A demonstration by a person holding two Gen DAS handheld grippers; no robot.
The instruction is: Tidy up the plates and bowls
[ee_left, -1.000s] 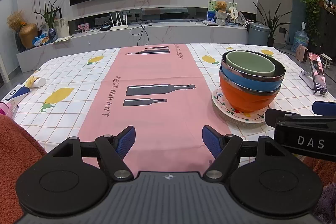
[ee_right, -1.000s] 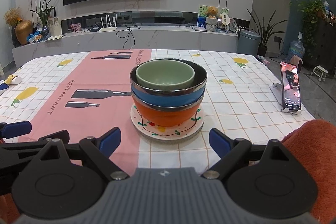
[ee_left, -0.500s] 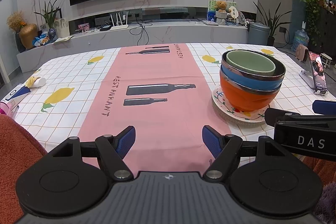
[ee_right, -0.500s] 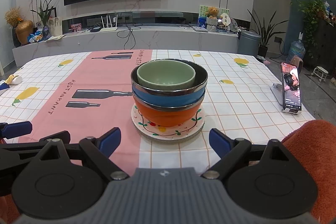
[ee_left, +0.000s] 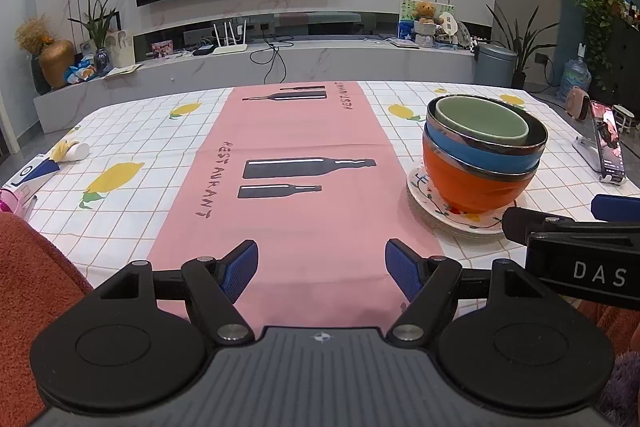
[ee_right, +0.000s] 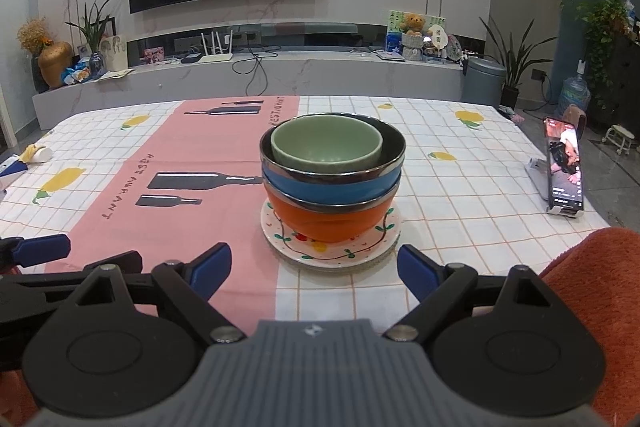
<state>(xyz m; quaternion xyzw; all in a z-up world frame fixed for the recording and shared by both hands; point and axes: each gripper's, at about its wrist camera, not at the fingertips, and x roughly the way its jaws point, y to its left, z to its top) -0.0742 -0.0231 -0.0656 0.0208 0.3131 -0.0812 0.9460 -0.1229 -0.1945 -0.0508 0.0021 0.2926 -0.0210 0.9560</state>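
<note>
Tablecloth [ee_right: 460, 163] bears stacked bowls [ee_right: 332, 183], phone [ee_right: 564, 167] well right.

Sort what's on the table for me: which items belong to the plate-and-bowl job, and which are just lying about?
Job items:
- green bowl
- blue bowl
- orange bowl
- floral plates under the nested bowls

Lying about:
- phone on its stand
- white paper cup lying near the far left edge
- blue-and-white box beside it
</note>
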